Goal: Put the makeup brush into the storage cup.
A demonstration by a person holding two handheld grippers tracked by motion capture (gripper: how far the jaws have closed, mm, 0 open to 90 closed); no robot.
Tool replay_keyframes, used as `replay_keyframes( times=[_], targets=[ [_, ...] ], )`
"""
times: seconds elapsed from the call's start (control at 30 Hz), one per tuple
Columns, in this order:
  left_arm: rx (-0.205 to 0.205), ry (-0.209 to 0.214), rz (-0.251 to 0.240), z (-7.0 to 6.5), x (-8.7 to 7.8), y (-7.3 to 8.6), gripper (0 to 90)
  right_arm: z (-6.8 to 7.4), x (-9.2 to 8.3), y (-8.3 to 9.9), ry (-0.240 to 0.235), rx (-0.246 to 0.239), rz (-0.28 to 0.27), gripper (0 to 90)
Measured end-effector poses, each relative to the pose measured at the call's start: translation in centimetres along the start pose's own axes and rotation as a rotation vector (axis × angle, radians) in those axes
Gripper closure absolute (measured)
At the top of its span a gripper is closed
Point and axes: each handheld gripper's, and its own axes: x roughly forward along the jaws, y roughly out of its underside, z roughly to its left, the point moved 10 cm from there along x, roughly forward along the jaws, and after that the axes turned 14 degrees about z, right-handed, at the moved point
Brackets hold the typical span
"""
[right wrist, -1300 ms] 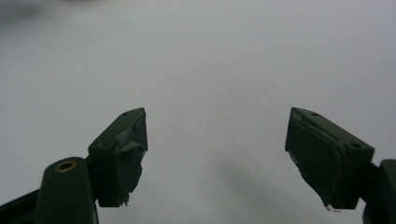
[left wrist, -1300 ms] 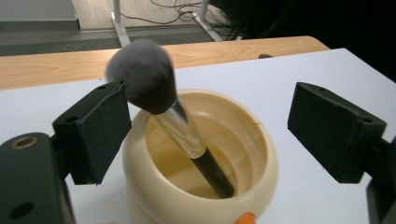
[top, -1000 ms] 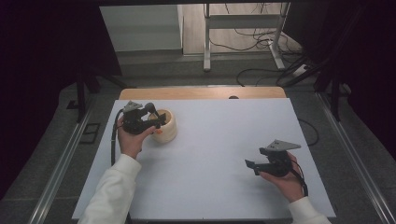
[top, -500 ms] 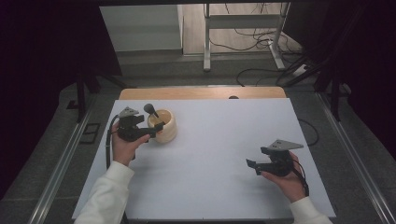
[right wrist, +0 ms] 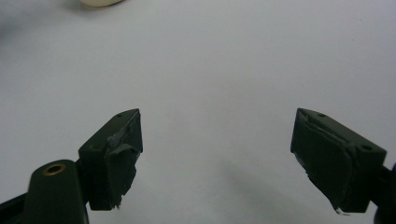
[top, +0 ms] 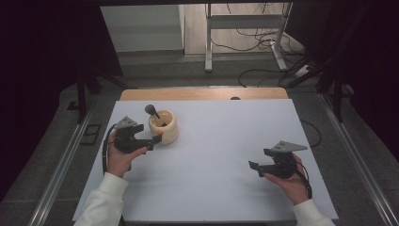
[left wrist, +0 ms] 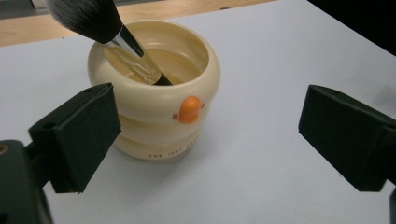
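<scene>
A cream, ringed pot [top: 164, 127] with a small orange beak on its side stands upright on the white table [top: 216, 188], toward the far left part of the sheet. A makeup brush [top: 154, 113] leans inside it, handle down in the pot, dark bristle head sticking up and out over the far-left rim. In the left gripper view the pot [left wrist: 159, 93] sits a little left of centre, the brush [left wrist: 100, 23] slanting up toward the top left corner.

The left gripper [top: 153, 140] is held just beside the pot on its near-left side, pointing at it. Its jaws stand wide apart with nothing pressed between them; one jaw is in front of the pot's left flank, the other well off to the right over bare table, so the pot is released and stands on its own.

The right gripper [top: 256, 167] hovers low over the near right part of the table, well apart from the pot. Its jaws have just been opening and gape wide, with only white table surface between them
</scene>
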Motion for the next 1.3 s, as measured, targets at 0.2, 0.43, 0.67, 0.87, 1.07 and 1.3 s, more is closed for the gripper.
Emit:
replay_keyframes(
  times=[0.2,0.43,0.67,0.87,1.07,1.3],
  targets=[
    [0.019,-0.011,0.026,-0.1,-0.2,2.6,6.6,-0.1,0.2,-0.2,0.004,-0.003,0.004,17.6],
    [0.001,-0.008,0.042,0.4,-0.9,5.3,6.9,0.1,0.1,-0.3,-0.002,-0.008,-0.007,17.1],
    [0.019,-0.039,0.085,1.1,-0.7,8.1,7.4,-0.3,0.0,0.0,-0.009,-0.003,-0.019,16.7],
    [0.03,-0.06,0.14,1.1,-0.1,10.0,7.6,-0.2,0.7,0.4,-0.016,-0.031,-0.003,16.7],
    [0.029,-0.059,0.153,0.6,-0.2,10.7,7.6,-0.2,0.8,0.7,-0.022,-0.041,-0.009,16.5],
    [0.041,-0.053,0.16,0.3,0.2,10.5,7.7,-0.2,0.8,0.9,-0.015,-0.046,-0.006,16.5]
  ],
)
